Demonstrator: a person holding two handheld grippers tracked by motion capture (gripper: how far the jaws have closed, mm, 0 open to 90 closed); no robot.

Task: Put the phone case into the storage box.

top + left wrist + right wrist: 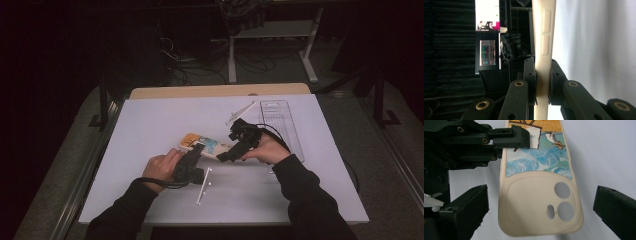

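While the white bench (165, 115) has a few bits scattered on it, a clear plastic tray (281, 125) at the far right and a couple of thin white strips (204, 186), all that matters right now is the phone case (207, 145) held up over the middle of it. Its long axis runs roughly left to right between my hands, painted end toward my left, camera-cutout end toward my right. My left tongs (196, 151) are clamped shut on one long edge of the case; in the left gripper view both pads squeeze the cream rim (543, 82) edge-on. My right tongs (226, 156) are spread wide, with the camera end of the case (541, 202) sitting right between the jaws but touching neither. So the case lies dead ahead of the right tongs, and I reckon closing them across its width is the obvious next bit, left hand staying put.
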